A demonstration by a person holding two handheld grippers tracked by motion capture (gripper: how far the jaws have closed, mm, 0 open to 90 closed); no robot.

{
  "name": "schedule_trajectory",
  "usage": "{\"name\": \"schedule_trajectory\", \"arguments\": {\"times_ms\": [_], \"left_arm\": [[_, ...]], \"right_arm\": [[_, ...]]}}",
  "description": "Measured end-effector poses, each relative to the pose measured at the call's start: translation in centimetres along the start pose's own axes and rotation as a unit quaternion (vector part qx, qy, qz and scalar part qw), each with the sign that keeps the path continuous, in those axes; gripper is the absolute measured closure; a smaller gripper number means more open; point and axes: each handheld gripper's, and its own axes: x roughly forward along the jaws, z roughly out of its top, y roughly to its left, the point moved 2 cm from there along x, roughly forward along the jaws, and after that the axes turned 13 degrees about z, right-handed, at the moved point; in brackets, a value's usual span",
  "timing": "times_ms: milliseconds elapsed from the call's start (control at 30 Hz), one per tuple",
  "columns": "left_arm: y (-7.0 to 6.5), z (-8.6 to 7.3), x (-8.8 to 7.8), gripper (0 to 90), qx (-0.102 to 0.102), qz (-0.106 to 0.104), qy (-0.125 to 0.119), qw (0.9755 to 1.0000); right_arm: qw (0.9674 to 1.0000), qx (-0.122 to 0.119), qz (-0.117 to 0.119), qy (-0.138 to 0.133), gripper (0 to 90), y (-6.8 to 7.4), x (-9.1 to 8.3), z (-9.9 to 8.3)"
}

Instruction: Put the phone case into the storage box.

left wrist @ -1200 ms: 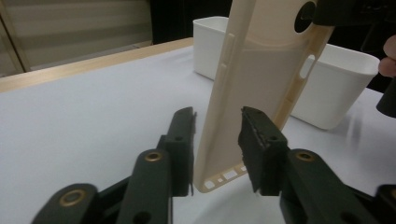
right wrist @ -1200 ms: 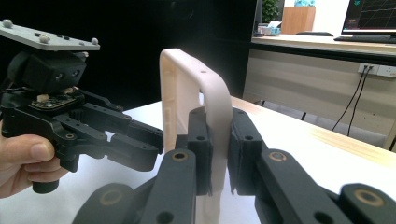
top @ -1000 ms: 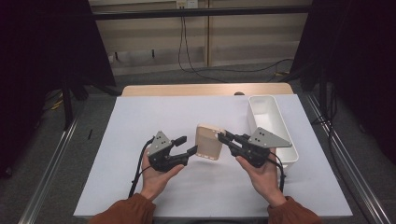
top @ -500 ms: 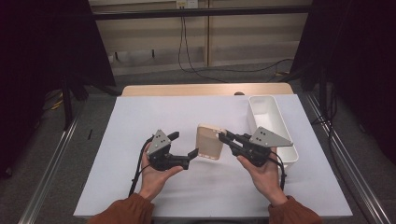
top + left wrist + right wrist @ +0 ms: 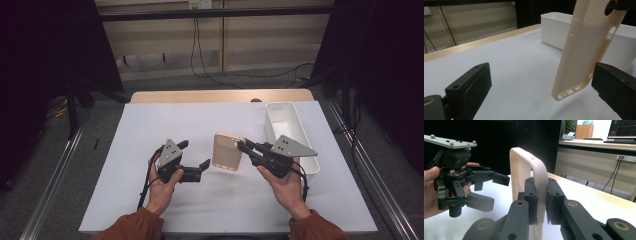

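Observation:
A beige phone case (image 5: 227, 151) is held upright above the white table cover, edge-on between the jaws of my right gripper (image 5: 244, 146), which is shut on its right side. In the right gripper view the case (image 5: 529, 165) rises from the pinched jaws of that gripper (image 5: 541, 200). My left gripper (image 5: 194, 154) stands open just left of the case, not touching it. In the left gripper view the case (image 5: 586, 50) hangs between the wide-apart jaws, closer to the right one. The left gripper (image 5: 495, 191) also appears beyond the case in the right gripper view.
A long white tray (image 5: 280, 106) stands at the table's right side, just behind the right hand; its wall (image 5: 554, 32) is behind the case. The white cover (image 5: 150, 125) ends at a wooden strip at the far edge. Dark floor and rails flank the table.
Little differs: the left gripper has shifted slightly near the case and its jaws look somewhat wider. The right gripper keeps the case in about the same spot.

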Motion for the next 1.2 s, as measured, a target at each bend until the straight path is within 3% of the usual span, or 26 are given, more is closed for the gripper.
{"name": "schedule_trajectory", "arguments": {"times_ms": [267, 567, 1200], "left_arm": [[0.7, -0.4, -0.6, 2.9, -0.009, 0.002, -0.018, 0.9998], [1.7, -0.7, -1.9, 2.9, -0.024, 0.019, -0.033, 0.9990], [4.0, -1.8, -5.8, 2.2, -0.021, 0.046, -0.038, 0.9980]], "right_arm": [[1.0000, 0.001, -0.005, -0.002, 80.9, -0.4, -0.8, 0.1], [0.9999, 0.004, -0.008, -0.005, 80.9, -0.8, -1.3, 0.2], [0.9995, 0.001, -0.023, -0.020, 80.8, -1.8, -2.9, 1.3]]}}
